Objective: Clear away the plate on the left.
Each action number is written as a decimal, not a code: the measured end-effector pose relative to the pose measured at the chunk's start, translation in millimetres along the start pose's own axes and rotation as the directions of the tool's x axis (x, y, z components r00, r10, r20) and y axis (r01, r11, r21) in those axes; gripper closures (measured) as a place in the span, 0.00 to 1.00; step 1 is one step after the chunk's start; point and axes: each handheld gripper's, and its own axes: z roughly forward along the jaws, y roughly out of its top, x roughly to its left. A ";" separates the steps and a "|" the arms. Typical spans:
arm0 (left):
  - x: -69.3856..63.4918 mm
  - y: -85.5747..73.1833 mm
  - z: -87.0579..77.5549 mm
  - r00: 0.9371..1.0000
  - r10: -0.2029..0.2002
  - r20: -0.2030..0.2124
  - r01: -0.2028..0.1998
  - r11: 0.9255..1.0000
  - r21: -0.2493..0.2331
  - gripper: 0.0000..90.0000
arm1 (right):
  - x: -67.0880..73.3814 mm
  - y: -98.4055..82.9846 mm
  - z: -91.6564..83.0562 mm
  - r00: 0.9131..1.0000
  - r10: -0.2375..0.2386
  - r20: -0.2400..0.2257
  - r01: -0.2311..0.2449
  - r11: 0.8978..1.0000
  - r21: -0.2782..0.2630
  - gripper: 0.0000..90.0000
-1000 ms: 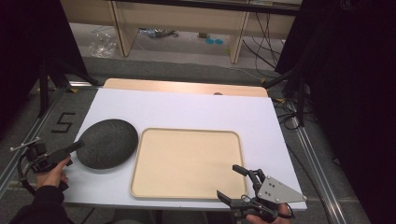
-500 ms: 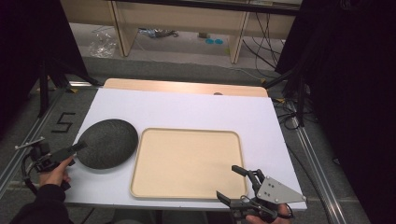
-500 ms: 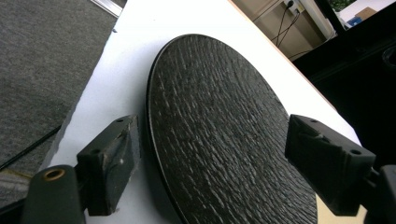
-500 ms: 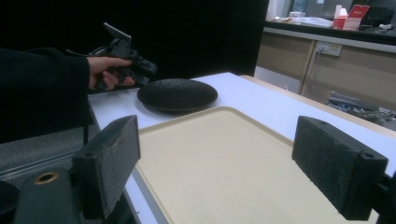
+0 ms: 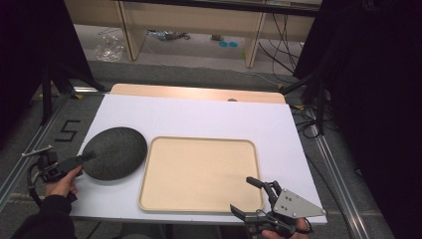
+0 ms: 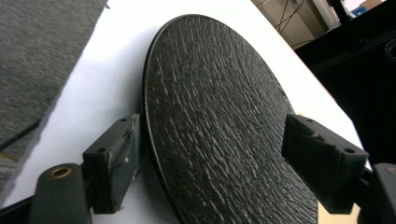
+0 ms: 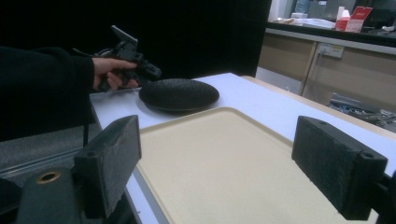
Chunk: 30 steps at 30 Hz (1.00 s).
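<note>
The dark plate [image 5: 114,153] lay on the white tabletop [image 5: 209,117], just left of the beige tray [image 5: 199,172] and very near its rim; whether the two touched was hard to tell from the high view. The left hand-held gripper [image 5: 84,158] had reached the plate's left edge. In the left gripper view its jaws stood spread, one on each side of the plate's rim [image 6: 219,121], with a clear gap on the far side, so nothing was pinched yet. The right hand-held gripper [image 5: 251,195] hovered at the tray's near right corner, its jaws also spread wide and holding nothing, with the tray's bare surface [image 7: 224,158] between them in its own view.

The step in hand looked like the approach to a grasp on the plate's edge. The next move would likely call for closing the left jaws firmly on the thin rim, then lifting the plate without letting it tip, probably to carry it over the tray. The rough surface should help the grip, but a plate held by one edge could swing.
</note>
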 end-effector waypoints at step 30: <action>10.9 -0.2 6.2 0.991 -0.104 -0.090 0.108 0.993 0.042 0.81 | 1.3 -0.4 3.2 0.999 -0.015 -0.032 0.015 1.000 0.001 0.19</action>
